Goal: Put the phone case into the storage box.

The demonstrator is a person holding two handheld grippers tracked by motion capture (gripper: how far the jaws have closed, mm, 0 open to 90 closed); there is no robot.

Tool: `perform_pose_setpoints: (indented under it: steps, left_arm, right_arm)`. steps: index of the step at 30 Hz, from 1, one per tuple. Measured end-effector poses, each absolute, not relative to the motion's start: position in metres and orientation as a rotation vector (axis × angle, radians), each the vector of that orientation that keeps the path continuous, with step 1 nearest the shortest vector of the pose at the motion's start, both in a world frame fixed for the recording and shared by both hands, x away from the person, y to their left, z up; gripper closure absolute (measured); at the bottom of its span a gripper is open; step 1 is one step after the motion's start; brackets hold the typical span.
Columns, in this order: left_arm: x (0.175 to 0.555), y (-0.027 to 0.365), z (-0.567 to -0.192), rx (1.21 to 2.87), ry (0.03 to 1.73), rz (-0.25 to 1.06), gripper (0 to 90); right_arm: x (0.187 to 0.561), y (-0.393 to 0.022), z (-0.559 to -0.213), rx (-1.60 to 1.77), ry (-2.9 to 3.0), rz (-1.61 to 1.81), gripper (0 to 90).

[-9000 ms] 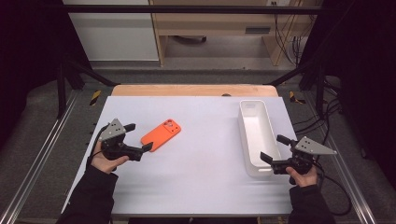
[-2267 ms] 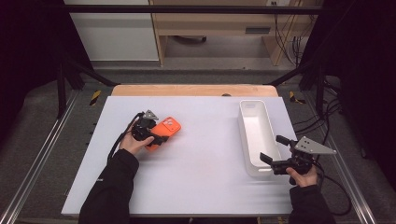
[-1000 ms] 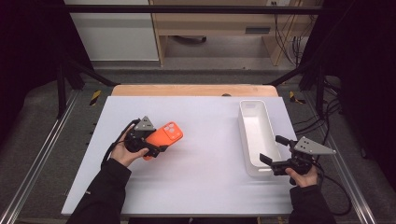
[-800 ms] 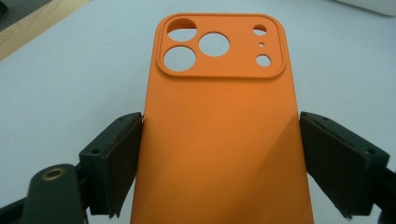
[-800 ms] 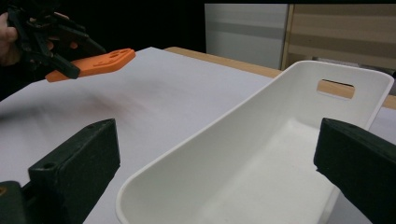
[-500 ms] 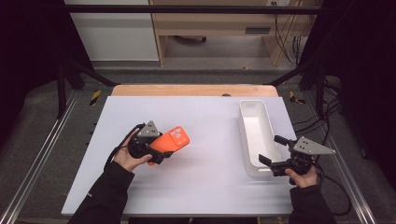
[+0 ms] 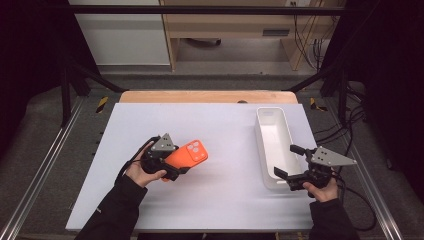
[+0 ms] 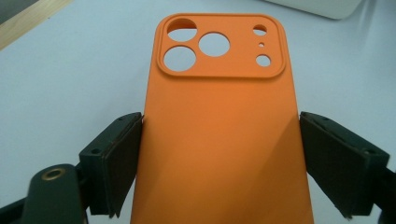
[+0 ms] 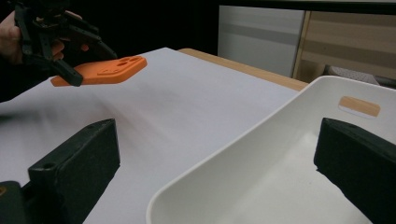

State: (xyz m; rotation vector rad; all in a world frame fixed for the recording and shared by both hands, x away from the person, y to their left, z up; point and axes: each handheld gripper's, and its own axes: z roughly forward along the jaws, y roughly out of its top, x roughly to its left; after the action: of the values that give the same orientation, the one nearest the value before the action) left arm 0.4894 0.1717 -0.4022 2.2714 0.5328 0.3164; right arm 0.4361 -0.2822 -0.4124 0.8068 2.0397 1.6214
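The left gripper [image 7: 172, 167] is clamping the orange phone case [image 7: 189, 154], held left of center; the white bin [image 7: 272, 145] is lying to its right, straddled by the right gripper [image 7: 286, 165], jaws apart.

Left gripper [image 7: 172, 167] clamped, fingers [image 8: 114, 163] pressing inward, raised off the surface. Right gripper [image 7: 295, 167] low at right, fingers [image 9: 74, 168] spread wide.

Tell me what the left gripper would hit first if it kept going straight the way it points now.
Probably nothing soon. The left gripper, shut on the orange phone case and holding it above the table, points up and to the right, toward the far end of the white tray. Depth is unclear, so it may pass beyond it.
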Motion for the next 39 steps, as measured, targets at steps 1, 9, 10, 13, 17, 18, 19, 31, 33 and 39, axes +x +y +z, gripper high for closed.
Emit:
perform_pose_setpoints:
  steps: [1, 9, 10, 13, 17, 18, 19, 31, 33, 39]
  left_arm:
    - [0.489, 0.171, -0.402, 2.273, 0.531, 0.315, 15.7]
    - [0.484, 0.163, -0.401, 2.278, 0.496, 0.295, 15.7]
    - [0.483, 0.162, -0.401, 2.282, 0.488, 0.295, 15.7]
    - [0.48, 0.159, -0.399, 2.287, 0.468, 0.295, 15.7]
    - [0.478, 0.155, -0.398, 2.288, 0.454, 0.287, 15.7]
    - [0.477, 0.155, -0.398, 2.287, 0.452, 0.285, 15.7]
    - [0.477, 0.154, -0.398, 2.288, 0.444, 0.28, 15.7]
    - [0.471, 0.145, -0.398, 2.302, 0.393, 0.253, 15.6]
    - [0.47, 0.143, -0.397, 2.297, 0.386, 0.251, 15.7]
    - [0.465, 0.138, -0.396, 2.304, 0.349, 0.243, 15.7]
  right_arm:
    - [0.436, -0.281, -0.412, 0.803, 2.046, 1.622, 0.8]
    - [0.435, -0.273, -0.409, 0.762, 2.075, 1.614, 0.8]
    - [0.434, -0.271, -0.408, 0.754, 2.079, 1.612, 0.8]
    - [0.434, -0.267, -0.407, 0.74, 2.092, 1.609, 0.8]
    - [0.433, -0.262, -0.406, 0.716, 2.113, 1.601, 0.8]
    - [0.432, -0.261, -0.405, 0.711, 2.115, 1.601, 0.8]
    - [0.432, -0.259, -0.405, 0.705, 2.118, 1.602, 0.8]
    - [0.43, -0.247, -0.404, 0.656, 2.169, 1.576, 0.9]
    - [0.43, -0.244, -0.404, 0.642, 2.176, 1.571, 0.9]
    - [0.429, -0.239, -0.404, 0.617, 2.202, 1.558, 1.0]
